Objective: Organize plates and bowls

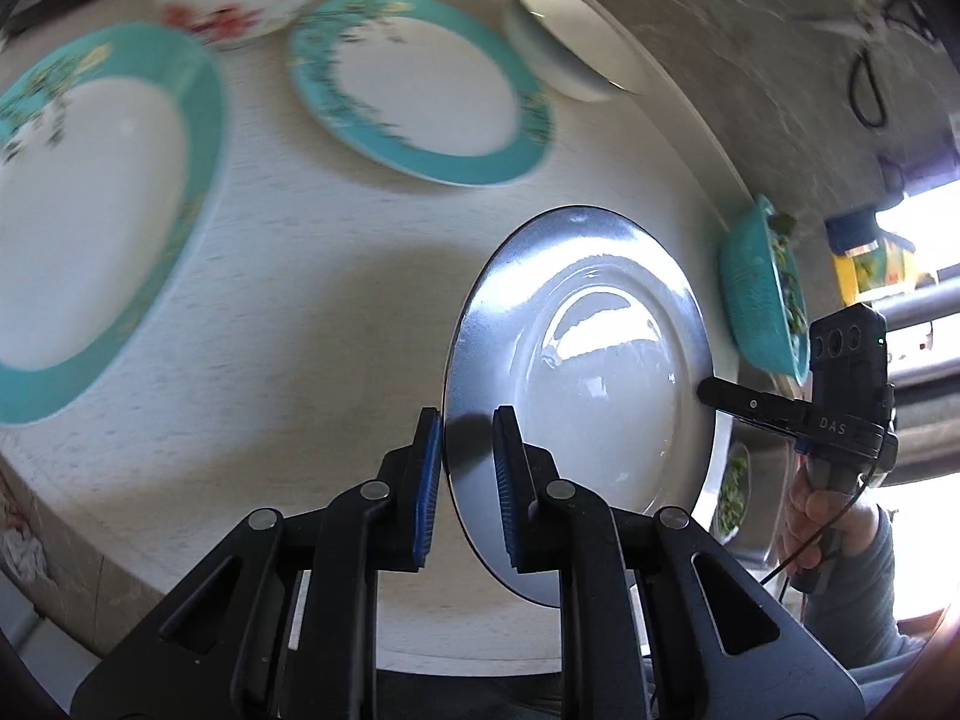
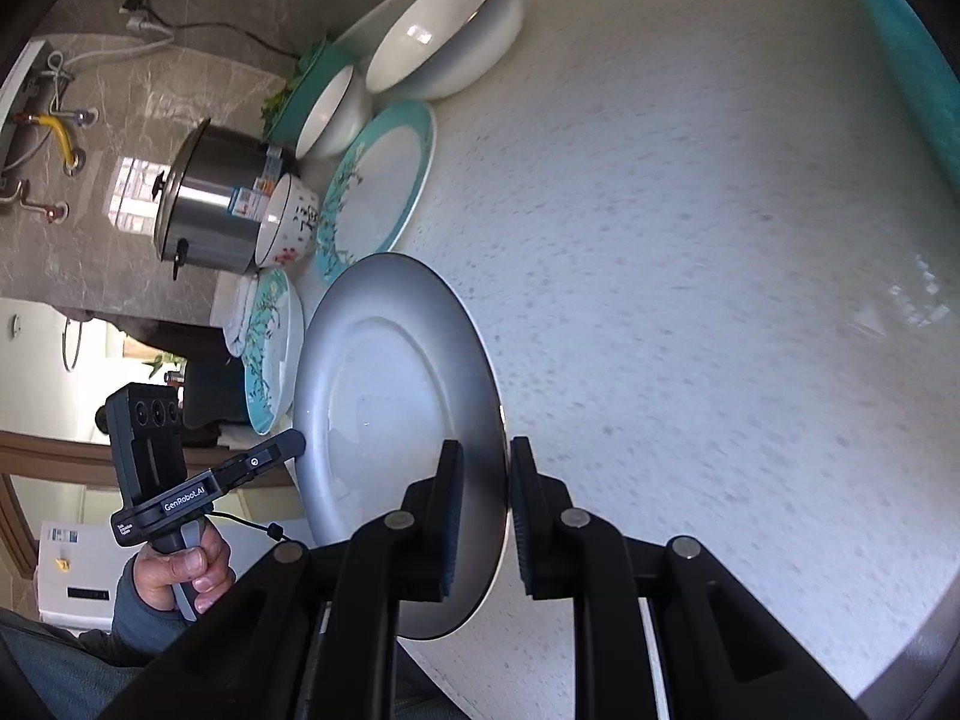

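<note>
**White plate gripped at opposite rims by both grippers**

The left gripper [image 1: 468, 480] is seen with its blue-padded fingers narrowly apart, the rim of a white plate [image 1: 600, 372] passing between them; the right-hand pad lies against the plate's upper face, while the other pad sits just at the edge (whether it presses the underside cannot be told). The right gripper [image 2: 486, 516] straddles the opposite rim of the same plate [image 2: 384, 420] in a like manner, its dark pads close on either side of the thin edge. In each wrist view the other gripper's black fingertip is seen touching the far rim.

The plate is held over or on a pale, speckled round table [image 2: 690, 300], near its edge; contact with the surface cannot be judged. The plate is round, glossy and plain white, with a broad flat rim and a shallow well in which bright reflections are caught.

Further across the table, two teal-rimmed plates with leafy decoration [image 1: 420, 90] [image 1: 90, 210] are laid flat. A floral-painted bowl [image 1: 240, 0] and a plain white bowl [image 1: 564, 36] stand beside them, and a teal dish holding greens [image 1: 762, 306] is set at the table's edge. A steel pot [image 2: 210, 204] stands behind the bowls
</note>
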